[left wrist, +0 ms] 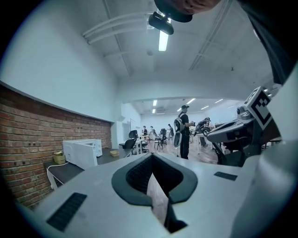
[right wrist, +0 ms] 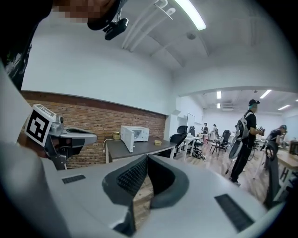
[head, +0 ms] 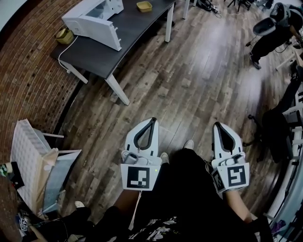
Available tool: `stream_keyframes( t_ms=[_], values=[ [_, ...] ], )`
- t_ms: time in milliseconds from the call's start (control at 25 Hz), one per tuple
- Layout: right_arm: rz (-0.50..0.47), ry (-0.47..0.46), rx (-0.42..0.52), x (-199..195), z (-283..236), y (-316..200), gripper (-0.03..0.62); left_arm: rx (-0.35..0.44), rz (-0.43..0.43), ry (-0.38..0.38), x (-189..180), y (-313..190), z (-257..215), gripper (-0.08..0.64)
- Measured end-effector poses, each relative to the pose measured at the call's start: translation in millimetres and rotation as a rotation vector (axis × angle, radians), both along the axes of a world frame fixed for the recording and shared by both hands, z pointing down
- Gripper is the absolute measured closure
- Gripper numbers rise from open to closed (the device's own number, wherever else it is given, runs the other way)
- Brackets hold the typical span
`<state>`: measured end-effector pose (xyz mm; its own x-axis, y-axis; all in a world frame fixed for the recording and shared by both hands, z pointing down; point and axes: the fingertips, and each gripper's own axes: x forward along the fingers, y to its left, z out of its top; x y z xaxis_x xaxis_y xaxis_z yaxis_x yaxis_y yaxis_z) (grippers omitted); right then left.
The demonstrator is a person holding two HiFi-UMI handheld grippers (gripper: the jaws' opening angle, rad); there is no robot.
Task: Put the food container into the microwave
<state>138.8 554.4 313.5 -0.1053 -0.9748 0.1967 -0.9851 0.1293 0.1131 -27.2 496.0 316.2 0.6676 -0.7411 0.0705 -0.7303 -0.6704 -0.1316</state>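
Yellow, shallow and square, the food container (head: 144, 6) sits on the dark grey flat-topped table (head: 137, 23) with white legs, well apart from both grippers. What lies inside it is too small to tell. On the same top stands the boxy white microwave (head: 94, 16) with its door swung open; nothing can be made out in its cavity. At the other end of the table, beside the rough red brick wall (head: 28, 85), is a pale yellow tub (head: 65, 35), and its contents cannot be made out either. A thin white cable (head: 61, 53) loops from behind the microwave over the table edge.

The left gripper (head: 152, 121) has a smooth grey-white shell and dark ribbed pads. Its jaws meet at the tips with nothing between them, and only floor shows through the slit behind. The right gripper (head: 218, 125), of the same build, is likewise closed and empty. Both hang side by side over the glossy brown wood-plank floor (head: 189, 80), each bearing its black-and-white marker cube.

Farther down the room, the left gripper view shows a person in black with a backpack (left wrist: 183, 132) standing near a black office chair (left wrist: 130, 139).
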Motion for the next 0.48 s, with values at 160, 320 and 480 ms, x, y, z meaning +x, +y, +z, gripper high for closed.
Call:
stream_keyframes(
  t_ms=[160,320,480],
  values=[
    [0.017,-0.052,-0.03,12,12,-12,0.528,0.008,0.0,-0.05,4,-2,9,0.552],
    [-0.019,-0.106,-0.003,11,15,-44,0.528,0.023,-0.057,-0.079,-6,-19,5,0.552],
    [-0.067,-0.115,0.015,11,15,-76,0.528,0.021,-0.102,-0.1,-5,-41,0,0.552]
  ],
)
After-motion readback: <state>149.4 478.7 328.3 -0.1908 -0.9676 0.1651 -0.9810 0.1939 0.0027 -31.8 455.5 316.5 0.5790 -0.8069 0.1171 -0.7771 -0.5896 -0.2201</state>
